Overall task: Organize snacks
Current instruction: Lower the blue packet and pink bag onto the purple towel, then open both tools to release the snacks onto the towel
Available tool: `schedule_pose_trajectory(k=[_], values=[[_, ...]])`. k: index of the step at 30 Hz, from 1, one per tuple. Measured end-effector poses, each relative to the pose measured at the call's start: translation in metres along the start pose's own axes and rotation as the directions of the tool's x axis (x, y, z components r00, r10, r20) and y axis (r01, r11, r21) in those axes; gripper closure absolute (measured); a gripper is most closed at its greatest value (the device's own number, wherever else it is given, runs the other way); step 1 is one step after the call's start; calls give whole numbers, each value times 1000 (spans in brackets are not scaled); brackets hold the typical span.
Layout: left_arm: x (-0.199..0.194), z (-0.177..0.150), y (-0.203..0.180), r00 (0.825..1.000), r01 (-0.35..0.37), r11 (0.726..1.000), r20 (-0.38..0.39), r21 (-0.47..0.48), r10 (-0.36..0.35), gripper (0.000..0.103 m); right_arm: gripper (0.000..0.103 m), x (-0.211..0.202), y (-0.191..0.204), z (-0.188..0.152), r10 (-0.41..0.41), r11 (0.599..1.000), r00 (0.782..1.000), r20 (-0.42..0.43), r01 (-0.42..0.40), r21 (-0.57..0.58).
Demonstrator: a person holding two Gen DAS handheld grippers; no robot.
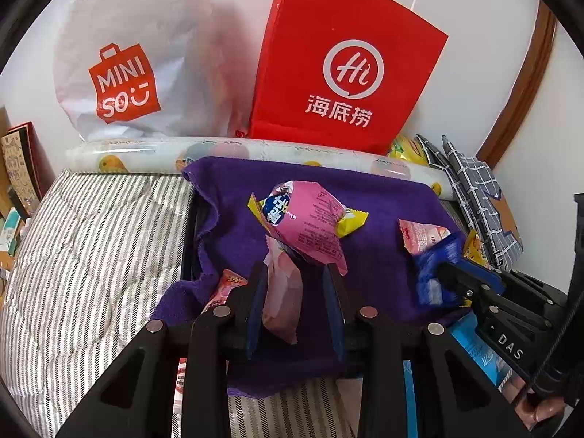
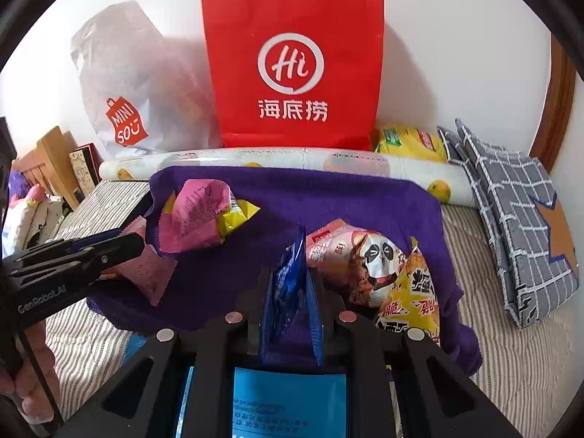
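Observation:
My left gripper is open around a pale pink snack pack that touches its left finger, over the purple towel. A pink and yellow wrapped snack lies just beyond it. My right gripper is shut on a blue snack pack, held upright above the towel. To its right lie a panda-print snack pack and a yellow snack pack. The pink and yellow snack sits to the left. The right gripper also shows in the left wrist view.
A red paper bag and a white Miniso bag stand against the wall behind a rolled printed sheet. A folded grey checked fabric lies right. A light blue packet lies under my right gripper. The striped bedding spreads around.

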State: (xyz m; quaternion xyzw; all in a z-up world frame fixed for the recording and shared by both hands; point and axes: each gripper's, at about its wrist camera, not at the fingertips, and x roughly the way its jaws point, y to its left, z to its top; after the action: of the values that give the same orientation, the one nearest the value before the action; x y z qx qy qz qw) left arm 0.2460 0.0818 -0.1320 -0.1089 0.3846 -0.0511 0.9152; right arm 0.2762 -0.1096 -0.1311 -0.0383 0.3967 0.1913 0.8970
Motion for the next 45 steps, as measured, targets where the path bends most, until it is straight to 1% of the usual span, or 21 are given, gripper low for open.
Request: schedule_pose_trajectory(k=[10,12,13,14,16,18,20,22,25,40,45], values=[[-4,1,-2,1000,7,1000,6,3,-7,73,85,5,-6,1,5,1000,1000,-15,-5,31],[-5,1,-2,1000,7,1000,8,4,-7,73,82,4,-8,2,10,999,1000,-13,-9,38],[-6,1,-2,1000,7,1000,9,4,-7,72,78,3,-9,2,11,999,1000,-13,-10,43],[-6,1,-2,1000,6,1000,10,5,-6,72,71,3,-10,3,12,999,1000,-13,-11,50],[-7,2,-2,1000,3,1000,13,4,-3,71,62,1,-12,4,17,998,1000,-6,-16,65],[-8,2,-1,1000,1,1000,16,3,-1,70,61,-2,-14,6,18,997,1000,7,-19,81],[-9,3,-1,1000,1,1000,17,2,-1,69,54,-4,-16,7,24,996,1000,12,-25,90],[-9,3,-1,1000,4,1000,18,-1,-4,68,53,-7,-18,8,22,995,999,29,-25,99],[-10,3,0,1000,5,1000,20,-3,-5,67,45,-10,-19,9,20,994,999,34,-24,106],[-11,3,2,1000,-3,1000,24,-19,3,59,43,-14,-21,10,34,992,998,46,-39,120],[-16,3,2,998,-19,1000,54,-19,20,55,43,-15,-19,10,31,992,998,52,-37,117]])
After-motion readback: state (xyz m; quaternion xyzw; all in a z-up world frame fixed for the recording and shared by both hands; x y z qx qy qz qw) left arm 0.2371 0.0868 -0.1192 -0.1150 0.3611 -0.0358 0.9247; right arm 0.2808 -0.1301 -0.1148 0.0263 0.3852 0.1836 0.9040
